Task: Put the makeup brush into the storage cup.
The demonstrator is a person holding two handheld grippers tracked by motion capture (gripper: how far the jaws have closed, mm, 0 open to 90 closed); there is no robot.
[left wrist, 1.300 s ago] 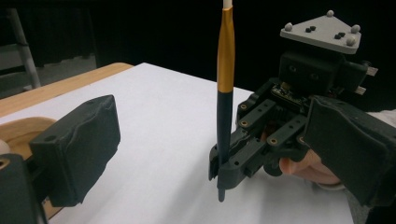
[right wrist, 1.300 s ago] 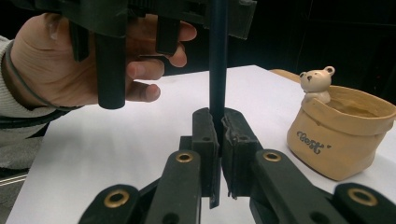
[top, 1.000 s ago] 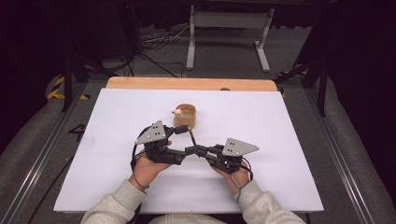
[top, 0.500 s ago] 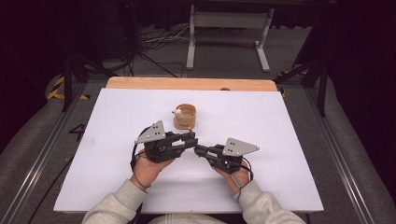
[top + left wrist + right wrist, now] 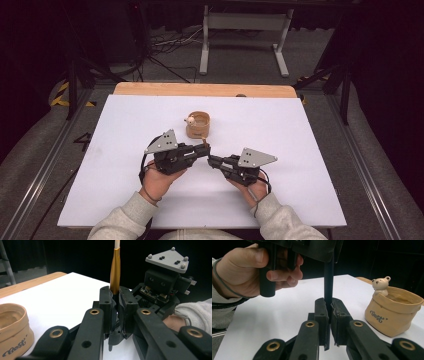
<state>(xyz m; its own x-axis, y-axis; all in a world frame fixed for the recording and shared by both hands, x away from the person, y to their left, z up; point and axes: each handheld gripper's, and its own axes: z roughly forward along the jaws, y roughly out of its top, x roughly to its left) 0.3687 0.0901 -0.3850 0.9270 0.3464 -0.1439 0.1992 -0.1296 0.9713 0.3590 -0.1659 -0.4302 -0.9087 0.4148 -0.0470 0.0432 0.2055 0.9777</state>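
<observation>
Dark room, white sheet over wooden bench [image 5: 150,89]. I see left gripper [image 5: 204,148] at left-centre, jaws just closed, now pinching gold-and-white end of thin pen-like stick [image 5: 115,270]. Stick spans short gap between hands, low over bench. Right gripper [image 5: 212,160], jaws pressed together on stick's dark end [image 5: 328,282]. Tan bear pot [image 5: 198,124] just beyond jaw tips, apart from stick. My judgement: step is pull-apart or handover; keep both grips firm, pull straight along stick's axis, avoid nudging pot.
</observation>
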